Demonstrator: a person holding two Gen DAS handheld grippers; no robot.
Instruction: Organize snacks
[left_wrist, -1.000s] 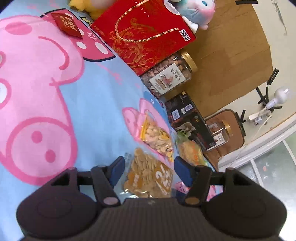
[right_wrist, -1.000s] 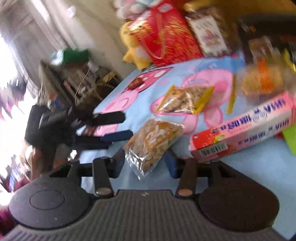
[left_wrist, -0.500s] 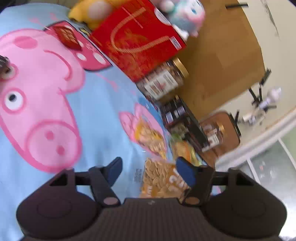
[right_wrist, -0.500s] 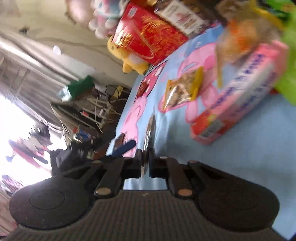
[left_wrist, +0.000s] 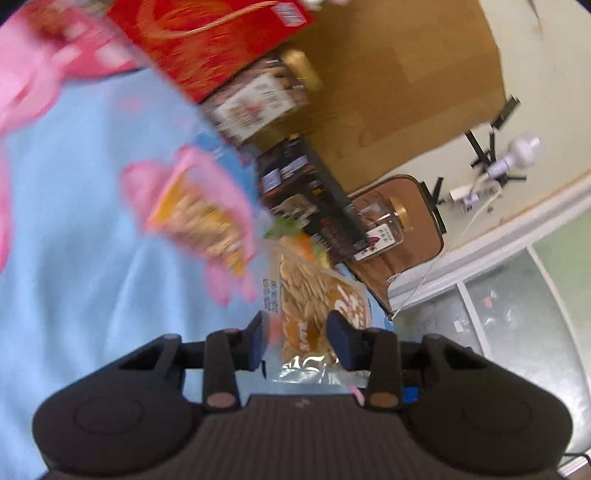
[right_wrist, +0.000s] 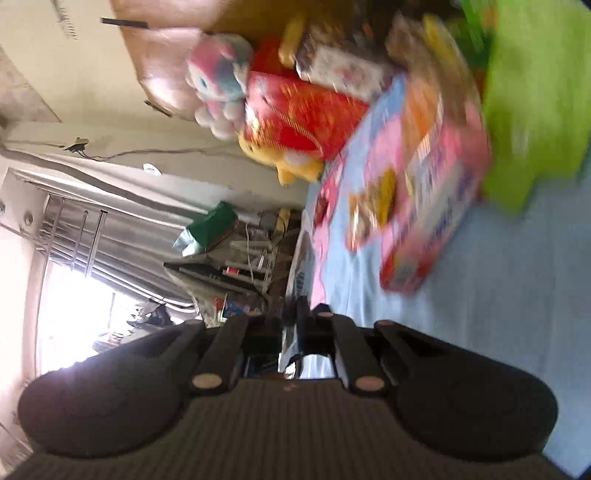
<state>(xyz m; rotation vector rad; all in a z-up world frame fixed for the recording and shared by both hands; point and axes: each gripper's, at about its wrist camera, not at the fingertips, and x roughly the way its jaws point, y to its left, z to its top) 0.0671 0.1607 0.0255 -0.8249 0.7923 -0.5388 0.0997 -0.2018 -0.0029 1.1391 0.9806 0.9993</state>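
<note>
A clear bag of round golden crisps (left_wrist: 314, 302) hangs off the blue cartoon sheet (left_wrist: 74, 266). In the left wrist view its lower end sits between the blue pads of my left gripper (left_wrist: 299, 341). Those jaws are closing, and I see no firm press on the bag. In the right wrist view my right gripper (right_wrist: 291, 321) is shut on the same bag (right_wrist: 297, 273), seen edge-on as a thin strip. The view is rolled sideways. A yellow-edged bag of nuts (left_wrist: 199, 218) lies on the sheet beyond. A long pink biscuit box (right_wrist: 436, 206) lies to the right.
Along the bed's far side stand a red gift box (left_wrist: 210, 40), a nut jar (left_wrist: 258, 103), a black box (left_wrist: 303, 192) and a second jar (left_wrist: 384, 229). A green object (right_wrist: 535, 103) sits beside the pink box. Plush toys (right_wrist: 218, 85) lean on the headboard.
My right gripper shut on the crisp bag, lifted it off the sheet and rolled it on edge. The left gripper moved along the bed and its jaws narrowed around the bag.
</note>
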